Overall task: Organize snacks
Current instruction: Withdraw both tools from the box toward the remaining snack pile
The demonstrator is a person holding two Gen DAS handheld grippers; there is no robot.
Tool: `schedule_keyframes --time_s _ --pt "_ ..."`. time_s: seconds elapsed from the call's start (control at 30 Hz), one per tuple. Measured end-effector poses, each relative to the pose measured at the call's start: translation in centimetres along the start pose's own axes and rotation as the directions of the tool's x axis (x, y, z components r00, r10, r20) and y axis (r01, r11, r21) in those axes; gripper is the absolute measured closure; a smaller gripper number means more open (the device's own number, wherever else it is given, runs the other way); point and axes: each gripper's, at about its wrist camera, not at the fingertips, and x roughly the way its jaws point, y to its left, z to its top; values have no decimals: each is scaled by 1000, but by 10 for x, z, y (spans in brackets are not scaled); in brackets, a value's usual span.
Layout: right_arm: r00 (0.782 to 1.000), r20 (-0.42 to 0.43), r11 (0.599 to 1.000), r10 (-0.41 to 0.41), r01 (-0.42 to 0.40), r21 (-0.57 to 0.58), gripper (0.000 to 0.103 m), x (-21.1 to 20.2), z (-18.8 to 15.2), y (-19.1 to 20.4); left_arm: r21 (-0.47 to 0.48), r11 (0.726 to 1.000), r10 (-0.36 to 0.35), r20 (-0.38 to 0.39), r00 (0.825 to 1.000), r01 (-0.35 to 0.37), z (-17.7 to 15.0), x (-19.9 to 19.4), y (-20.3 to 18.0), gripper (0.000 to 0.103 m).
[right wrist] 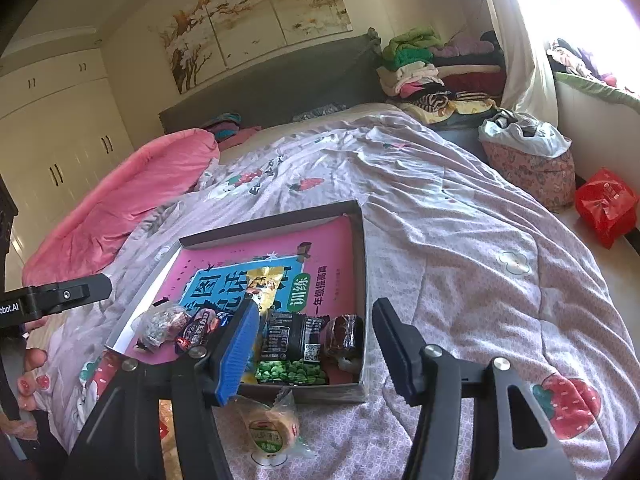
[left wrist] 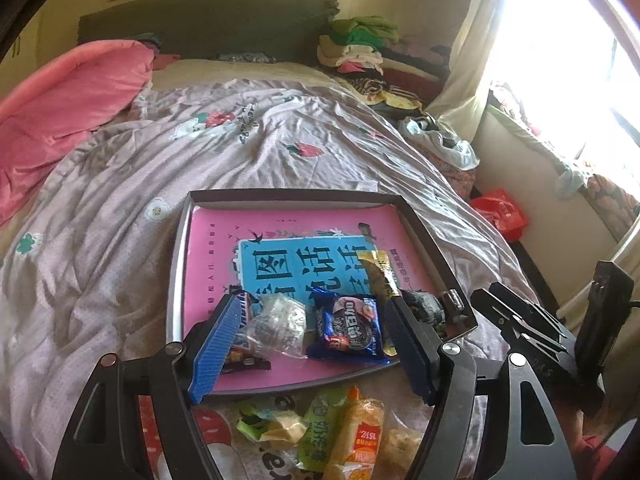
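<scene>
Bedroom with wardrobe, wall painting and bright window; bed (right wrist: pixel 460 240) spread with a rumpled strawberry-print quilt, serving as the work surface. Shallow cardboard box (right wrist: pixel 360 264) resting on the quilt, lined with a pink book cover and already holding several snacks along its near edge: blue cookie packet (left wrist: pixel 347 330), clear crinkled wrapper (left wrist: pixel 276 326), long gold stick pack (left wrist: pixel 378 276), black-and-green pea bag (right wrist: pixel 290 354), dark wrapped cake (right wrist: pixel 345 334).

Loose on the quilt, just outside the box's near wall: orange cracker pack (left wrist: pixel 358 436), green packet (left wrist: pixel 320 432), pale green wrapper (left wrist: pixel 268 426) in the left wrist view; round biscuit pack with green label (right wrist: pixel 268 428) in the right wrist view.

Left tool (left wrist: pixel 308 344) partly open, hovering over the near end of the box, nothing pinched. Right tool (right wrist: pixel 316 354) likewise partly open and empty, straddling the box's near right corner.

Handling, as judged: all items light, film-wrapped, slippery and crinkly; contents brittle, so firm squeezing likely to crush biscuits or crackers. Round biscuit pack best taken across its flat faces or by the twisted film at its end. Orange cracker pack best gripped across the narrow width at mid-length. Soft quilt yielding under pressure, so a shallow, angled approach advisable.
</scene>
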Motion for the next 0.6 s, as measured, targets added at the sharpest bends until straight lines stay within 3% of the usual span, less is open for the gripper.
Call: schedule_keyframes --time_s 0.6 --pt "1000 9 999 19 -19 -32 36 -13 2 11 6 1000 3 -14 1000 -2 -13 -11 6 27"
